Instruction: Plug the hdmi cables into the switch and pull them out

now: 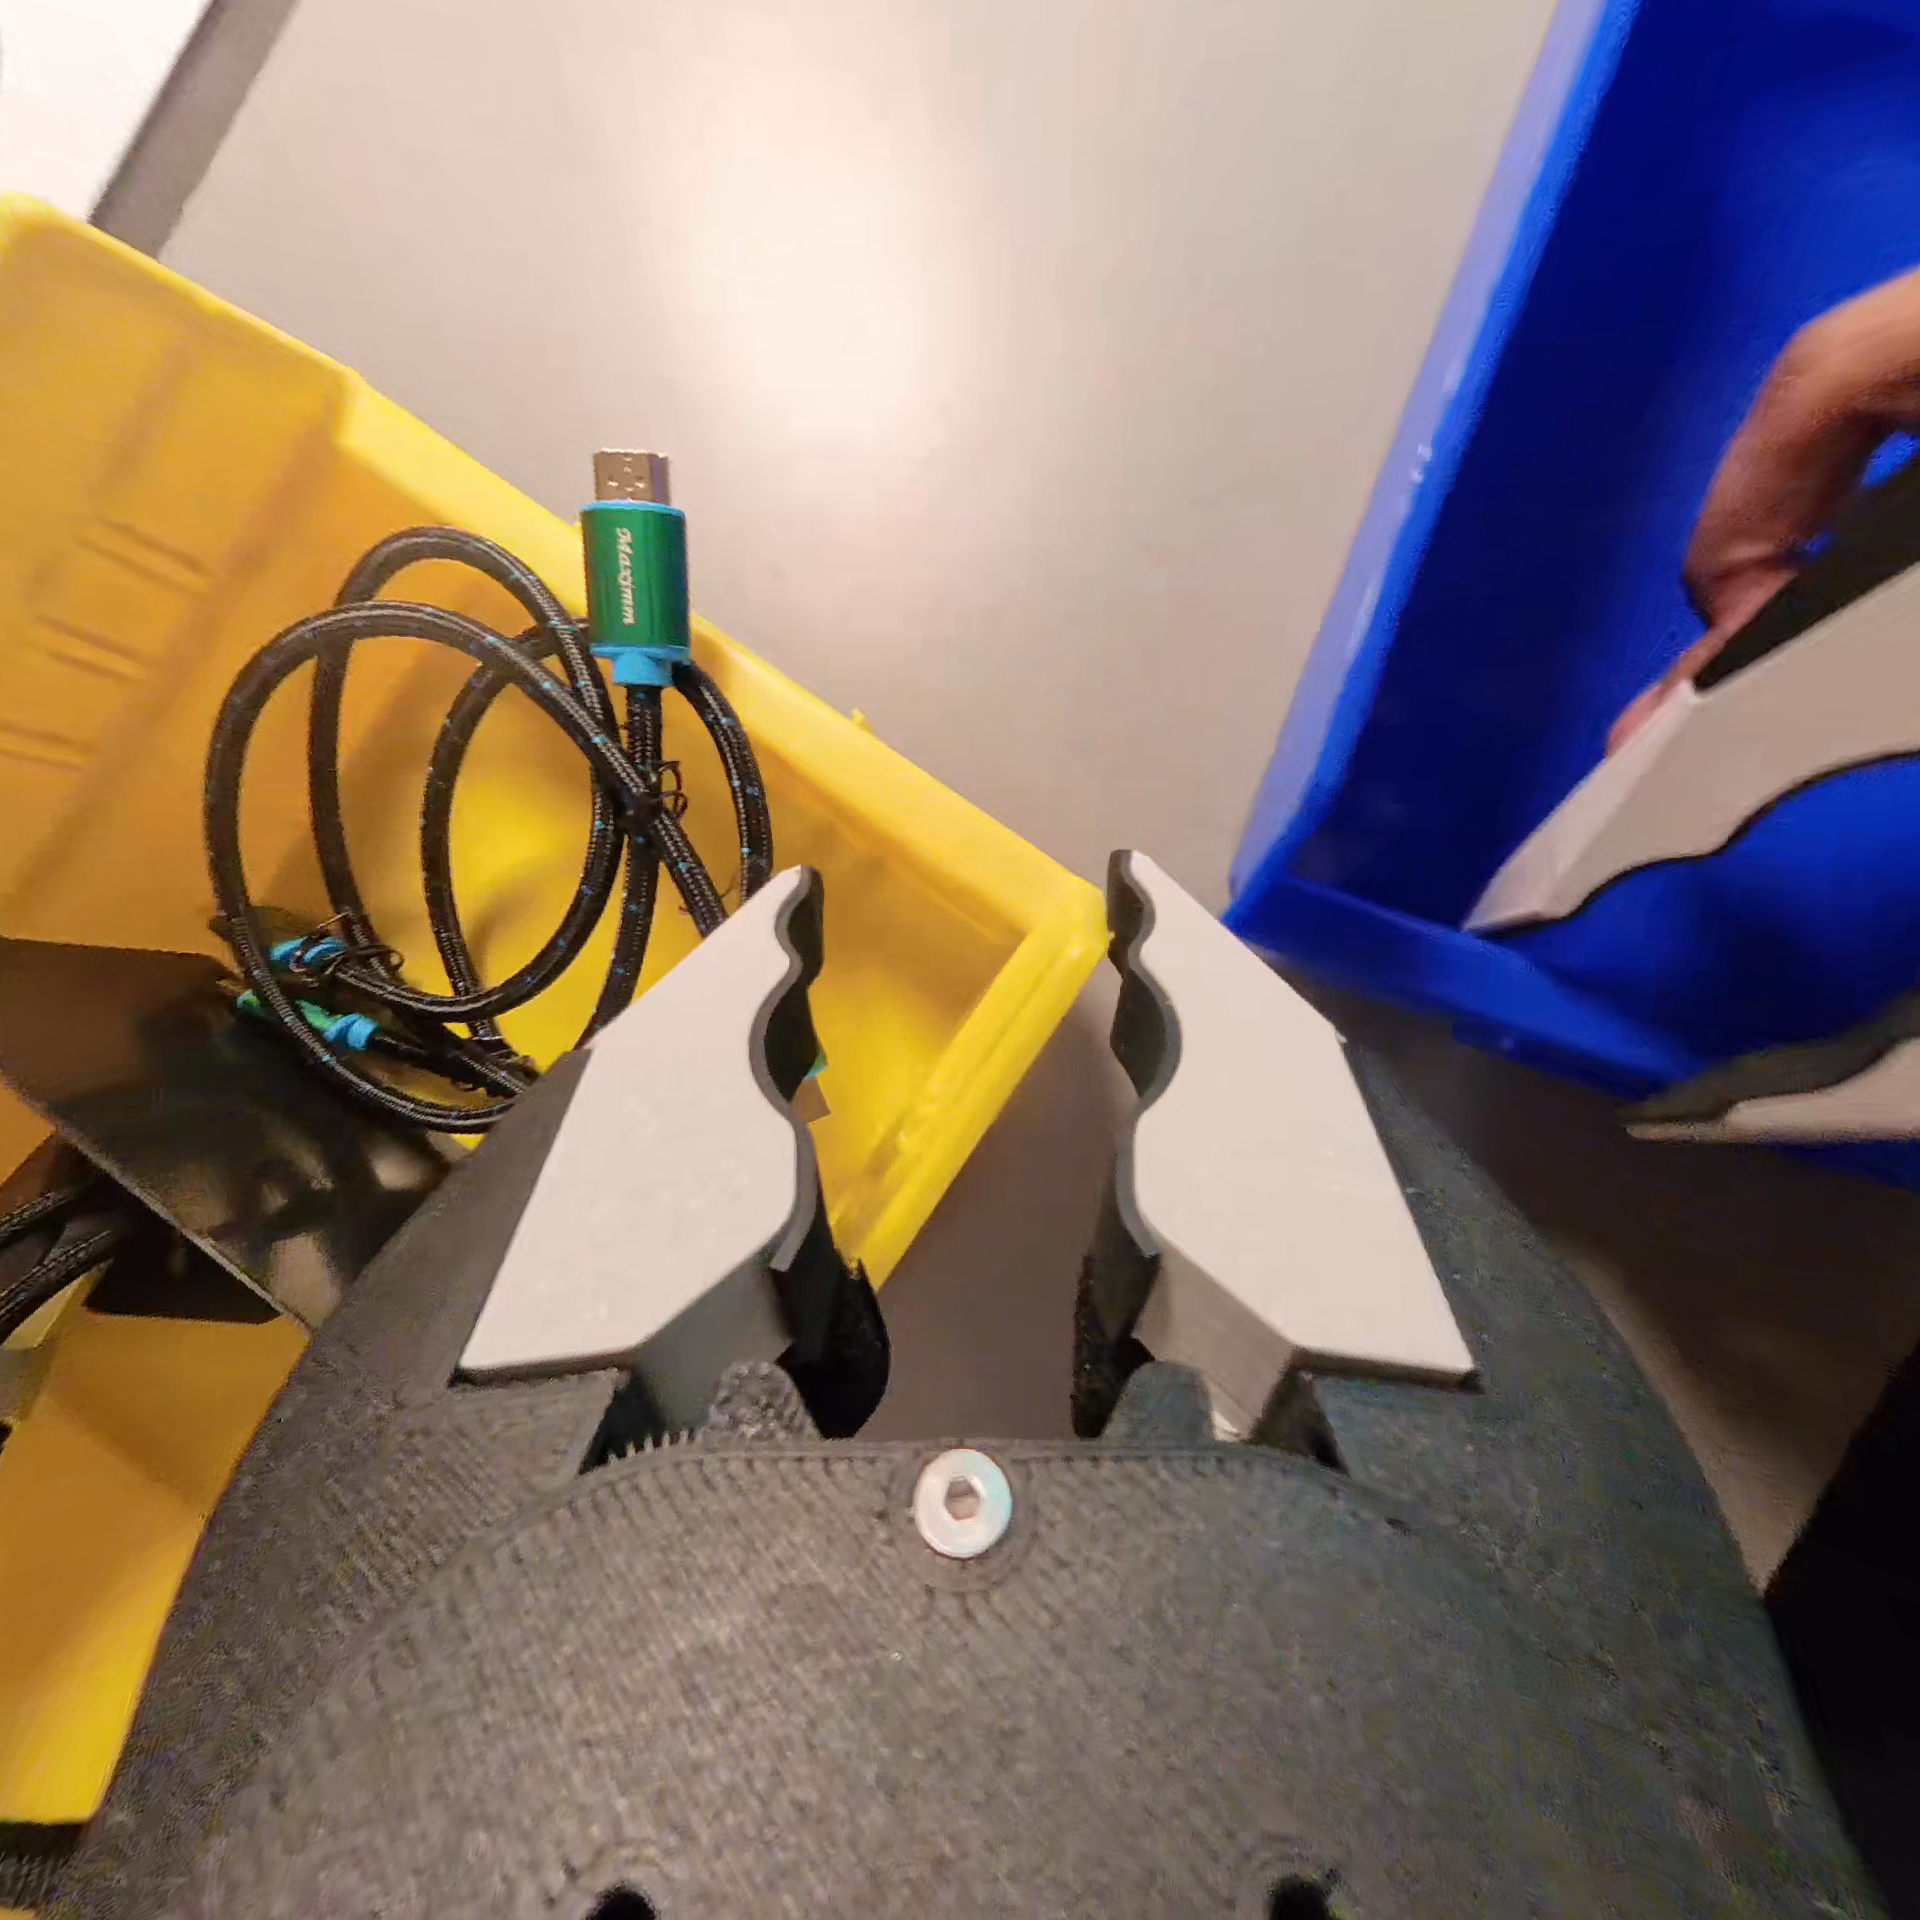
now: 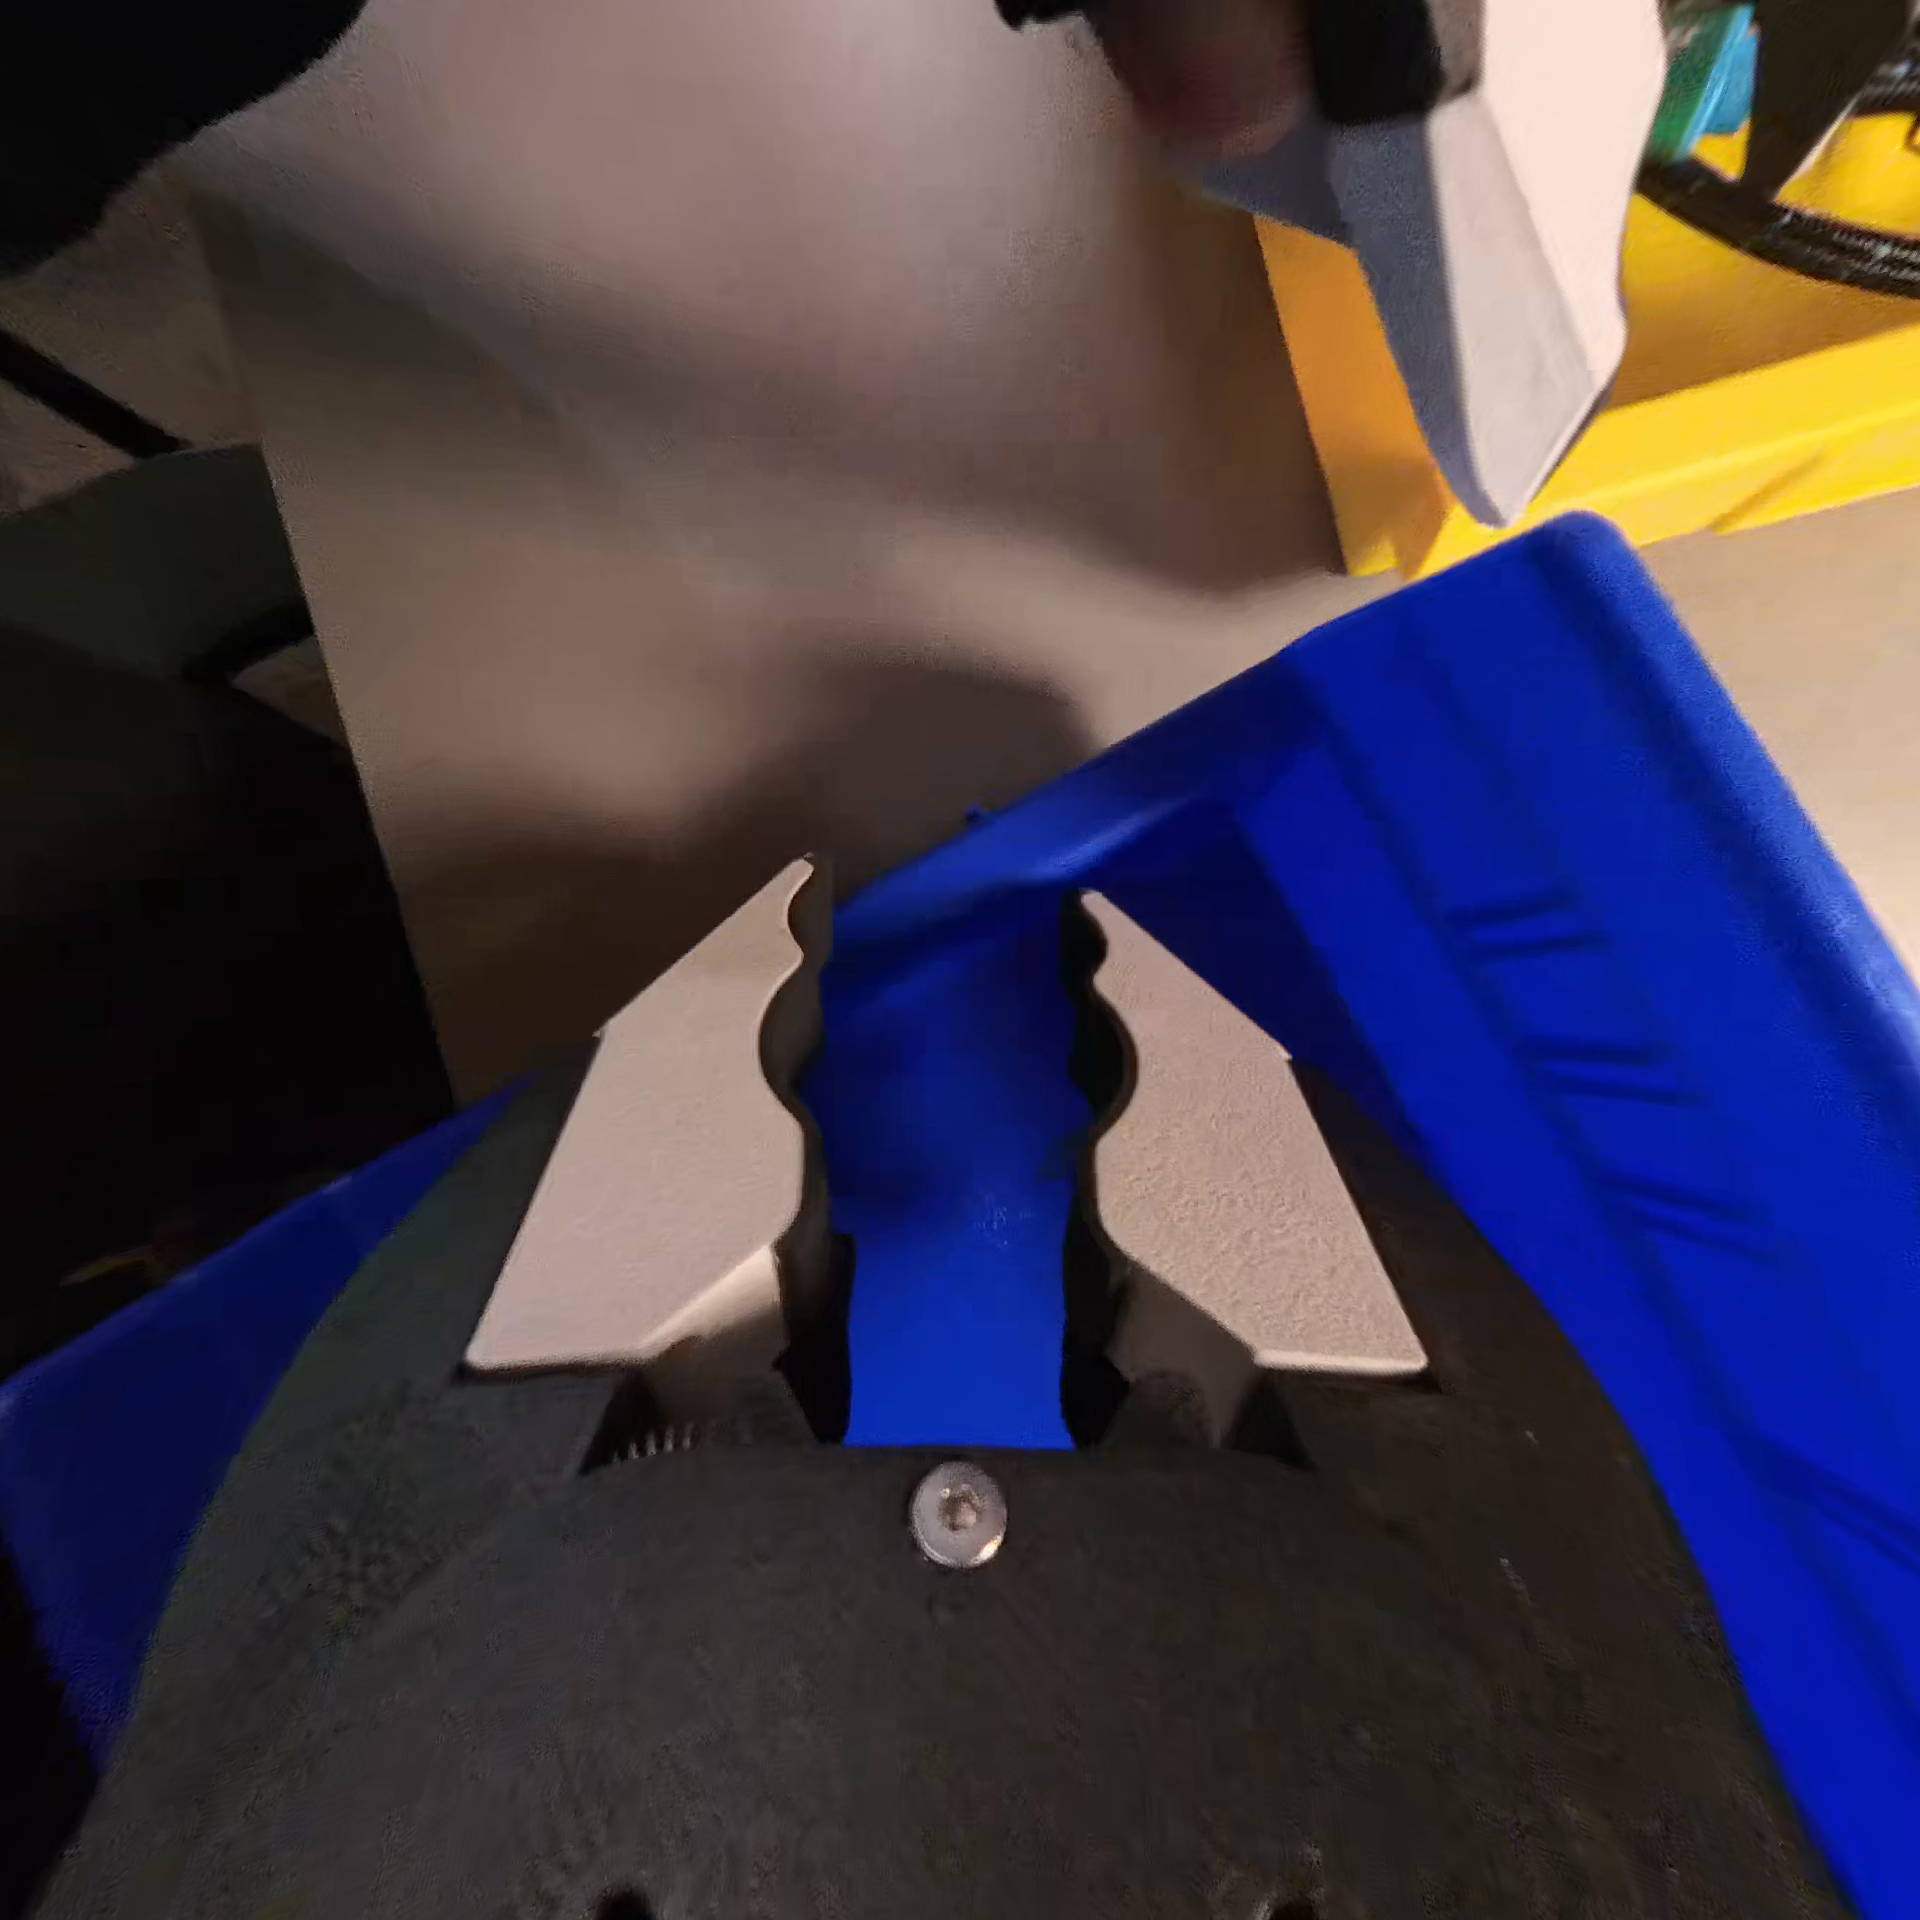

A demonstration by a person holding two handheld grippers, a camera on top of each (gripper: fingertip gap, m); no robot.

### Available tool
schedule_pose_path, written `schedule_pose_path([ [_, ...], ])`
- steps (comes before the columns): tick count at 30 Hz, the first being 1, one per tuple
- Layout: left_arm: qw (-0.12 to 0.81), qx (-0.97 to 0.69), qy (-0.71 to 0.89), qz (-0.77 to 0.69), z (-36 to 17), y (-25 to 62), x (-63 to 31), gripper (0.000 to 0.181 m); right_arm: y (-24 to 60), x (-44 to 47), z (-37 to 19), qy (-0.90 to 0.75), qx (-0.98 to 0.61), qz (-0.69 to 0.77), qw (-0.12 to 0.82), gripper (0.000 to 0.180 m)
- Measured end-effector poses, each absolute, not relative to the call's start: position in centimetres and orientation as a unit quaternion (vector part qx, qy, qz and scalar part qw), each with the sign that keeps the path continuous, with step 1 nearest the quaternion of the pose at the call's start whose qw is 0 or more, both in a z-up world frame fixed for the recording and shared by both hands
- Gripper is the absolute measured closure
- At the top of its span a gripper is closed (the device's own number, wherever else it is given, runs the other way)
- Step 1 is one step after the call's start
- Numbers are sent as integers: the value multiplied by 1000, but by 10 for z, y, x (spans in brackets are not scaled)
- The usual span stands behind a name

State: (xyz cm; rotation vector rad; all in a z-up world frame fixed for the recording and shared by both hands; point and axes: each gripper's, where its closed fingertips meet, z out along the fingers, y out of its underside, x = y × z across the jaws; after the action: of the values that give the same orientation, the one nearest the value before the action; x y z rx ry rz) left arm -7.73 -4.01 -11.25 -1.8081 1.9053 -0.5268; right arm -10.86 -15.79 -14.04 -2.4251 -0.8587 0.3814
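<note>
Coiled black braided cable (image 1: pixel 488 821) sits in the yellow bin (image 1: pixel 935 1049), with its green plug (image 1: pixel 634 582) standing upright against the bin's far rim, metal tip pointing up. A dark box (image 1: pixel 177 1049), probably the switch, lies at the bin's left edge with more cable ends bunched at it; too blurred to tell whether any are plugged in.

Key relation: the plug lies ahead and to the left of the left gripper (image 1: pixel 961 883), its long axis roughly vertical in the left wrist view. The left gripper is clearly the nearer one. It is open, jaws wide apart, holding nothing; its left finger overlaps the bin interior in view, while the gap between the tips sits over the bin corner and grey table (image 1: pixel 935 312).

Right gripper (image 2: pixel 945 883) is over the blue bin (image 2: pixel 1455 935), well apart from the cable. Jaws are parted, nothing is clamped, and blue plastic shows through the gap; contact can't be confirmed.

Judgement: a reach for the plug would mean the left gripper shifting left and forward, then closing across the green shell.
</note>
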Motion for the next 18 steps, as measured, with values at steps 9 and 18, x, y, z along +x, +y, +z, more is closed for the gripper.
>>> schedule_pose_path([
  [9, 124, -594, 791, -80, -116, -49, -199, 114, -237, -50, -142, -457, -869, 102, 158, 137],
  [18, 163, -632, 757, -41, -113, -52, -202, 127, -232, -17, -160, -394, -900, 30, 181, 139],
])
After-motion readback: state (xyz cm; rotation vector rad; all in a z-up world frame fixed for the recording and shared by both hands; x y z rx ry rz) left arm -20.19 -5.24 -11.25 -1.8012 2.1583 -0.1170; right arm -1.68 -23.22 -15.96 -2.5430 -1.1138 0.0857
